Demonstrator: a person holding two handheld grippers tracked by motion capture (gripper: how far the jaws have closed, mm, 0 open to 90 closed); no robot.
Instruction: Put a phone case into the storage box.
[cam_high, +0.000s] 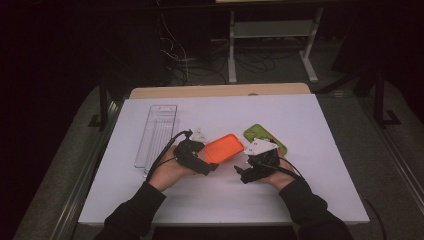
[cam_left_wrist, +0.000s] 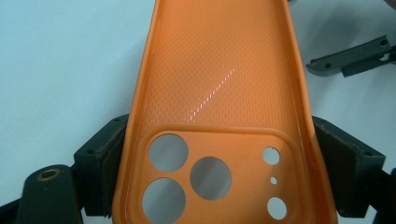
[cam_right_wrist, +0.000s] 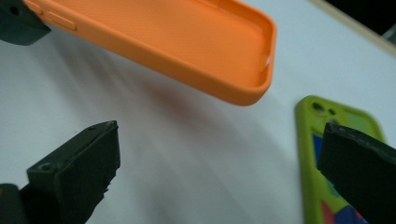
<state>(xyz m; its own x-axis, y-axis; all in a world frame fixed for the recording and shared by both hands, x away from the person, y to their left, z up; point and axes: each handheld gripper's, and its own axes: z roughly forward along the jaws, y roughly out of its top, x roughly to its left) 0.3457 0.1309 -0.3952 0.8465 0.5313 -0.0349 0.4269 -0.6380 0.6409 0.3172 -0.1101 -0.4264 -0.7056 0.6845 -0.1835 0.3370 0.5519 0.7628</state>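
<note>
Left tool (cam_high: 212, 161) pinches the orange case (cam_high: 224, 148); right tool (cam_high: 242, 167) spread, holding nothing.

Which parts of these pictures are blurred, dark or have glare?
High view: the room behind the table is very dark. Left gripper view: a bright glare streak crosses the orange case. Right gripper view: the black jaws are soft, and the green case is slightly blurred.

Orange phone case (cam_left_wrist: 219, 93) clamped by its camera-cutout end in my left gripper (cam_left_wrist: 219, 163), hollow side up, raised off white table (cam_high: 300, 190).
</note>
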